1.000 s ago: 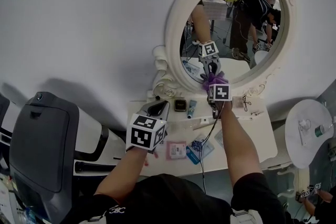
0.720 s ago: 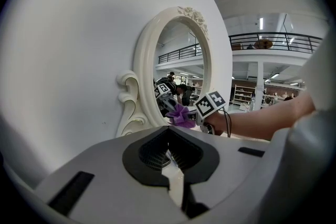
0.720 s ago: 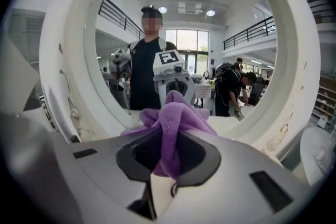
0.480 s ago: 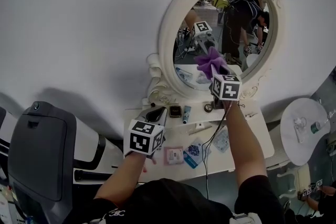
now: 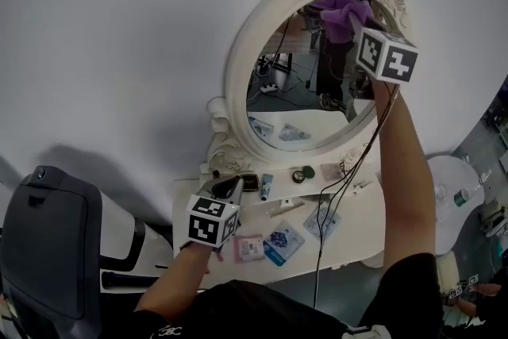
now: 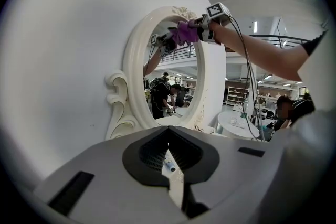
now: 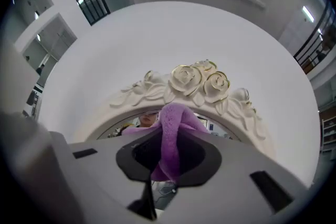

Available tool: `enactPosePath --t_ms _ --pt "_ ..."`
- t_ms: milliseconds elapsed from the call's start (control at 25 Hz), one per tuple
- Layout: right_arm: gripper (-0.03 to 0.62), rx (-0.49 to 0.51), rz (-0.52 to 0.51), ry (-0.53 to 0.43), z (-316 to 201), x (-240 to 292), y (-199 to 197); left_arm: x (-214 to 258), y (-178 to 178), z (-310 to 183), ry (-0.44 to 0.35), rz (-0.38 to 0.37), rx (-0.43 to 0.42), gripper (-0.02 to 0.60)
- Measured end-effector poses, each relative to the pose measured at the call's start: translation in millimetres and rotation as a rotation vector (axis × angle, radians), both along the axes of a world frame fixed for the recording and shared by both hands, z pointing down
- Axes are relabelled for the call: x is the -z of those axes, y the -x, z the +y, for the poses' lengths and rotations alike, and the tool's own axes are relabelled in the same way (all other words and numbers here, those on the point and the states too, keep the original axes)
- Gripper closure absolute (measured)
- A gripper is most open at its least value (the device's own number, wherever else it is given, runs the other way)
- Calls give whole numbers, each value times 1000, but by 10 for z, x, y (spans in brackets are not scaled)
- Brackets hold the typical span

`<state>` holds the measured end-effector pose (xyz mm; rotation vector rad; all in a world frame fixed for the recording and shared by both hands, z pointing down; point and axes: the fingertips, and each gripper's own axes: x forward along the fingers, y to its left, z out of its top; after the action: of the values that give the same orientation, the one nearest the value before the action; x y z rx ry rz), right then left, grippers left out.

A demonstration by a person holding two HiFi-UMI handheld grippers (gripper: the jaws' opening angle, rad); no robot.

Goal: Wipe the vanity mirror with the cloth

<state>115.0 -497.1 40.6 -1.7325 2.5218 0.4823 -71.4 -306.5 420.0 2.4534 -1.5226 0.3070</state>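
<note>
The oval vanity mirror (image 5: 298, 83) stands in a white ornate frame with roses (image 7: 195, 81) at its top. My right gripper (image 5: 355, 21) is raised to the top of the glass and is shut on a purple cloth (image 5: 344, 10), which is pressed against the mirror just under the roses. The cloth (image 7: 171, 131) bulges out between the jaws, and from the side the cloth (image 6: 184, 33) touches the glass (image 6: 176, 81). My left gripper (image 5: 227, 188) hangs low over the left end of the vanity table (image 5: 373, 226), jaws together with nothing in them.
Several small packets, tubes and a round tin lie on the table top below the mirror, among them a blue packet (image 5: 283, 242). A cable (image 5: 321, 234) trails down from the right arm. A round white side table (image 5: 464, 190) stands at the right, a dark grey bin (image 5: 44, 250) at the left.
My right gripper has swept the cloth upward, from the lower part of the glass to its top edge. The left gripper has stayed low by the table.
</note>
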Motion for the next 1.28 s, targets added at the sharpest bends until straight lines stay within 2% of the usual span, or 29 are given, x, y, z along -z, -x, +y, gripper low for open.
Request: enactPosePath --t_ms 240,560,760,1000,1280 --pt "533 -93 83 11 -225 309 -12 -4 35 -5 -7 7 6 575" --pt "534 -96 89 -49 -267 197 21 -146 34 -72 20 13 -4 575" --pt "534 -48 38 -84 -269 10 76 -211 13 -130 37 4 -13 575" --pt "534 6 -47 -74 -251 -373 102 -233 -64 -193 42 -6 -39 575" --pt "534 -4 -14 -85 -243 -951 157 -365 -94 -229 77 -18 -50 575"
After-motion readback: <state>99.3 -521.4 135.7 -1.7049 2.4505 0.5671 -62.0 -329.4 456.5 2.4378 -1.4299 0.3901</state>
